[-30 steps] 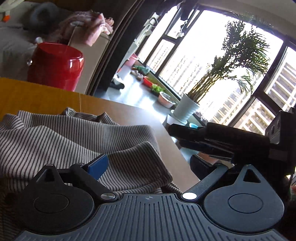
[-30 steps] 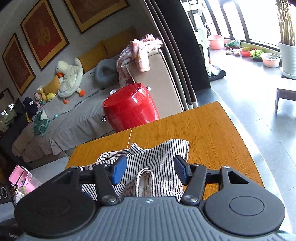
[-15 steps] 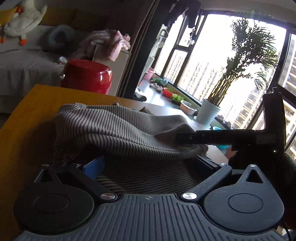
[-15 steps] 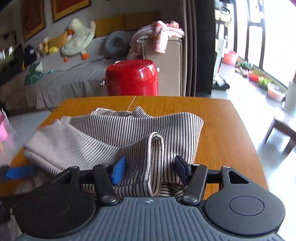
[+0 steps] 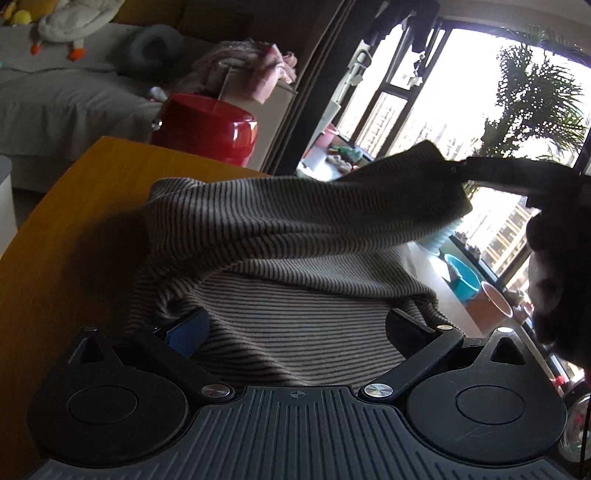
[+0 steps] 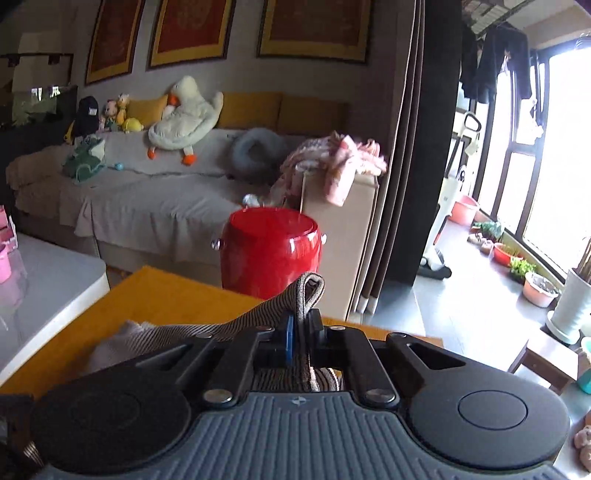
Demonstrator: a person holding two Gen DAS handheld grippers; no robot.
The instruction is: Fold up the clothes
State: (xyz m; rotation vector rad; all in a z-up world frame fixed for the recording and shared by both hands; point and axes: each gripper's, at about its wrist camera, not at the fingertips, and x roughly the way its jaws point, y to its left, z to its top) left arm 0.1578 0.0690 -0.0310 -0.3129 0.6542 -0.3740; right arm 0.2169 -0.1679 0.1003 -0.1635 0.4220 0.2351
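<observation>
Since the earlier frame, the right tongs (image 6: 299, 334) have clamped the grey-and-black striped knit garment (image 5: 295, 229) and lifted its edge off the orange wooden bench (image 5: 74, 221); the left tongs (image 5: 295, 328) stand wide, holding nothing. Fold under way.

You are working over a wooden table (image 6: 162, 295). Ahead of your right fingers a red drum stool (image 6: 271, 251) is standing just beyond the table edge, with a grey-covered sofa (image 6: 147, 199) behind it carrying a plush duck (image 6: 184, 118) and a grey ring cushion (image 6: 258, 147). Framed red panels (image 6: 310, 26) are hanging on the wall above. To the right of the fingers, daylight is pouring through a tall window (image 6: 561, 147); potted plants (image 6: 539, 288) are sitting along the grey floor (image 6: 472, 306).
</observation>
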